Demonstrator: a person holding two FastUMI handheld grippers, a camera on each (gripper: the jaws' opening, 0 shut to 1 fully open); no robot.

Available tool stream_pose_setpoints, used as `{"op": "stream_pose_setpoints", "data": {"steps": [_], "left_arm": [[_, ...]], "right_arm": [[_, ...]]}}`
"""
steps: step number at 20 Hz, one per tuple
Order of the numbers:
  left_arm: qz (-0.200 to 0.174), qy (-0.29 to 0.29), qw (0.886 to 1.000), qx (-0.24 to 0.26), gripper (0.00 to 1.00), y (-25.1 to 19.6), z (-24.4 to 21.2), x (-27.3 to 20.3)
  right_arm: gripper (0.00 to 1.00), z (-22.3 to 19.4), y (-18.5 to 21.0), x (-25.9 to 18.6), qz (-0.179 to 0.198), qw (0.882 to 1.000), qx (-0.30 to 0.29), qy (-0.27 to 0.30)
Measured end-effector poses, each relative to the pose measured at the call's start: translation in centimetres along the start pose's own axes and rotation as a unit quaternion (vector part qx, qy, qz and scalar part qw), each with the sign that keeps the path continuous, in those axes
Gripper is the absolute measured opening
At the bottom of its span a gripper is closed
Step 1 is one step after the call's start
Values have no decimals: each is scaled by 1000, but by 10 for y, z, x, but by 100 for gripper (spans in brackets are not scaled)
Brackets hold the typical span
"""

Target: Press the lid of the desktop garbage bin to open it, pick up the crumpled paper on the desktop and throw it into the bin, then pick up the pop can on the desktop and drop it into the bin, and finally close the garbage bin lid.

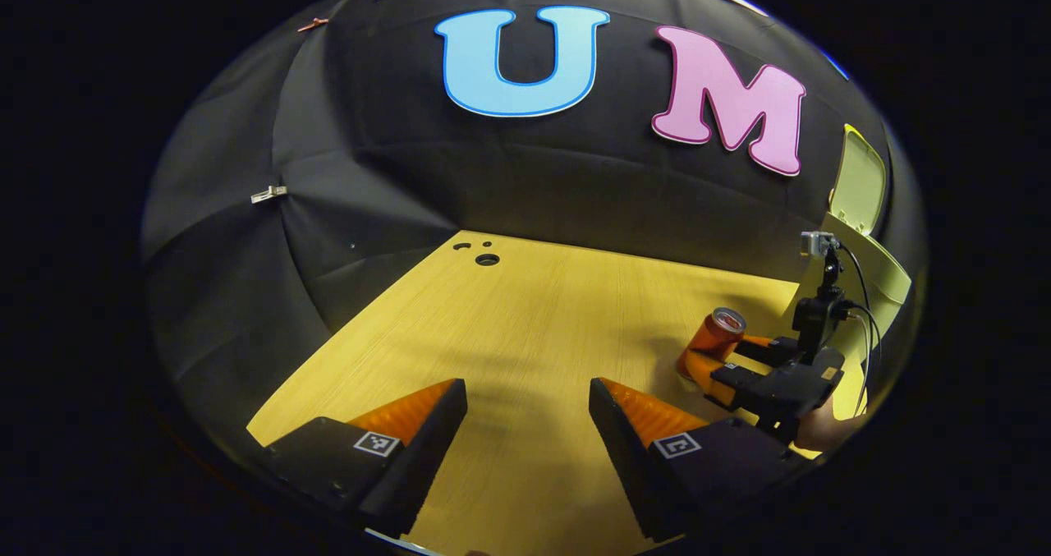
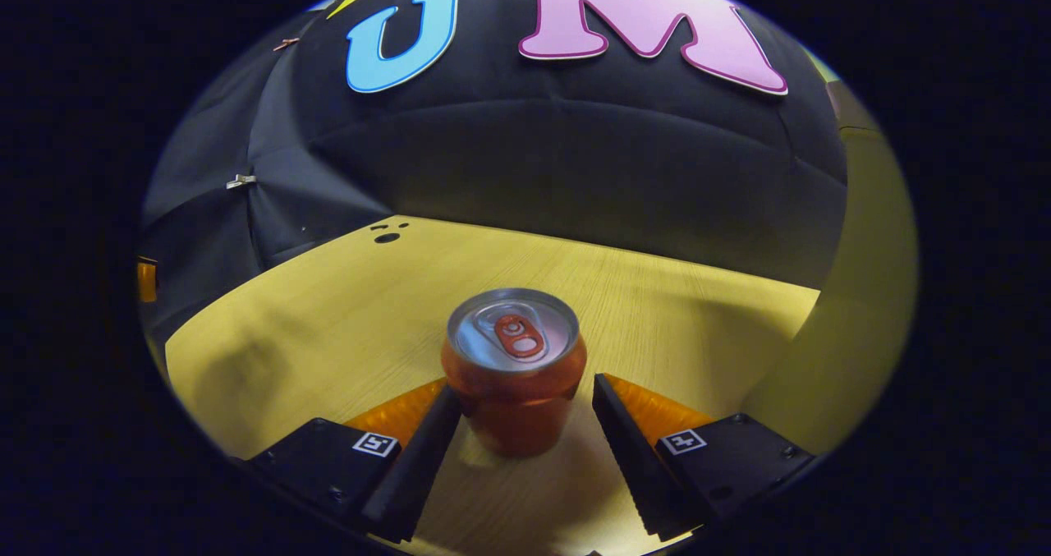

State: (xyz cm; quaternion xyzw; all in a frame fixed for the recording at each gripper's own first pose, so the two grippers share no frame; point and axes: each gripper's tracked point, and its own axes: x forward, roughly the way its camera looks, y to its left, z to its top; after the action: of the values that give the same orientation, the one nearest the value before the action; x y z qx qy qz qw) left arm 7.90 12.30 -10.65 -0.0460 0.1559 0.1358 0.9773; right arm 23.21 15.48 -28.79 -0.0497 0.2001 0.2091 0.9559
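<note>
Wooden table [image 2: 328, 318] carries the upright pop can [image 2: 514, 371] between the right gripper's [image 2: 525, 433] spread jaws, not yet clamped. Left gripper [image 1: 528, 425] hovers released. Bin [image 1: 883, 273] stands lid-up nearby.

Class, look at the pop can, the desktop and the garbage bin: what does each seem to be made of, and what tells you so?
Pop can: likely aluminium, with a brushed silvery top, pull tab and glossy orange-red wall.
Desktop: wood or wood-look laminate, showing fine straight grain lines and a matte, pale finish.
Garbage bin: probably moulded plastic, smooth and pale yellow-green, with its thin lid standing open.
</note>
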Motion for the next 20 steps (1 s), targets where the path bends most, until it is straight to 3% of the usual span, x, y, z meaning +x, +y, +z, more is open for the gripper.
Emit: {"op": "stream_pose_setpoints", "data": {"steps": [7,9,14,20], "left_arm": [[1,7,1000,-12,96,-4,-8,-1],[1,7,1000,-13,96,-6,-10,-5],[-5,-1,1000,-11,96,-8,-13,-15],[-20,-17,1000,-9,96,-12,-12,-32]], "right_arm": [[99,7,8,11,11,1000,-2,-6],[83,6,14,9,18,1000,-9,-4],[83,20,26,-10,34,999,-38,-11],[83,72,28,-50,36,996,-75,-40]]}}
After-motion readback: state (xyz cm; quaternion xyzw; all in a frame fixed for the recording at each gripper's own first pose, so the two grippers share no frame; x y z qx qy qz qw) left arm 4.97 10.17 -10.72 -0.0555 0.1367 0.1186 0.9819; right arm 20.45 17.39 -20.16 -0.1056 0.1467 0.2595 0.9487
